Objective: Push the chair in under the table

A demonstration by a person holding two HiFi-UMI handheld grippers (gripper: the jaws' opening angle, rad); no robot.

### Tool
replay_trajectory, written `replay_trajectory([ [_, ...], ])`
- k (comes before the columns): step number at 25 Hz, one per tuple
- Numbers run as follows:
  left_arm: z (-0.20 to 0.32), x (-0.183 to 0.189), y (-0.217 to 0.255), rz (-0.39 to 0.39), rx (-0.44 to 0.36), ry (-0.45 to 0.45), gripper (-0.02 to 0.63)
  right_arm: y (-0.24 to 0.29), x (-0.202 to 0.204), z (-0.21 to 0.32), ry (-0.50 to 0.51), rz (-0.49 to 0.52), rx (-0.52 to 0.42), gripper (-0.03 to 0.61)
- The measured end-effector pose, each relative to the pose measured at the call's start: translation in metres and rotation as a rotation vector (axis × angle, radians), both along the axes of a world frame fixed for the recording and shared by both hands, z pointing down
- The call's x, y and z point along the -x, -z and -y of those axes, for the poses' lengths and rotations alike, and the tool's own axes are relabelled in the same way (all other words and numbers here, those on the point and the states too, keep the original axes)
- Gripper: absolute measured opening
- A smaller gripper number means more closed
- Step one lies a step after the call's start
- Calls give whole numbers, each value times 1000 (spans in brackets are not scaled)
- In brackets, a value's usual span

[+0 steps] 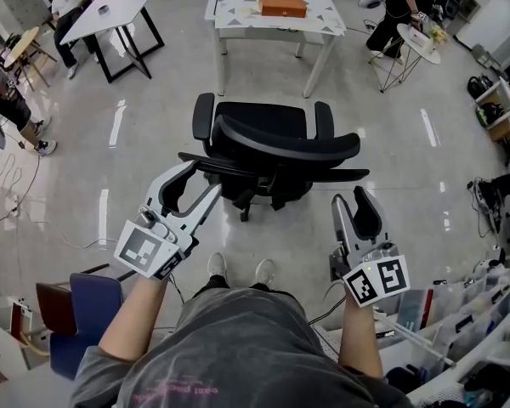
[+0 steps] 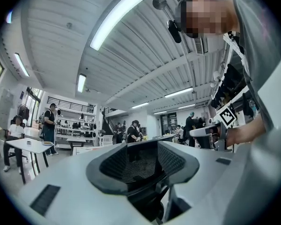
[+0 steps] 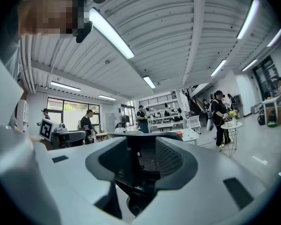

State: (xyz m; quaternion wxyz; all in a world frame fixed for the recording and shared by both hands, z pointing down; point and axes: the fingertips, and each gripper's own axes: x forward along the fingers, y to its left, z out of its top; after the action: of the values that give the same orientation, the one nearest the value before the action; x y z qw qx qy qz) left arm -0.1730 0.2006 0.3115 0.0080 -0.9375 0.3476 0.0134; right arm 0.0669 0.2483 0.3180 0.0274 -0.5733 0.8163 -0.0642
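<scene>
Glossy grey floor (image 1: pixel 119 126) of a busy workshop; white table (image 1: pixel 238 7) at the far side, black chair (image 1: pixel 272 147) out in front of it (backrest toward the person). Left gripper (image 1: pixel 206 177) and right gripper (image 1: pixel 354 201) both gape wide, gripping nothing

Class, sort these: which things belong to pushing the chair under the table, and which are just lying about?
Belong: black chair; white table; left tool; right tool.
Lying about: orange box on that table; black-legged table; round side table.
</scene>
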Motion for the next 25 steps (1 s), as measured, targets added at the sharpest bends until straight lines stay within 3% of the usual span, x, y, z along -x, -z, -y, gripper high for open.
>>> replay_trajectory([
  [12,13,0,-10,17,33,25,233,-9,-12,9,-25,-5,17,204],
  [25,48,-6,-40,114,92,24,235,-36,-36,43,-47,-52,77,204],
])
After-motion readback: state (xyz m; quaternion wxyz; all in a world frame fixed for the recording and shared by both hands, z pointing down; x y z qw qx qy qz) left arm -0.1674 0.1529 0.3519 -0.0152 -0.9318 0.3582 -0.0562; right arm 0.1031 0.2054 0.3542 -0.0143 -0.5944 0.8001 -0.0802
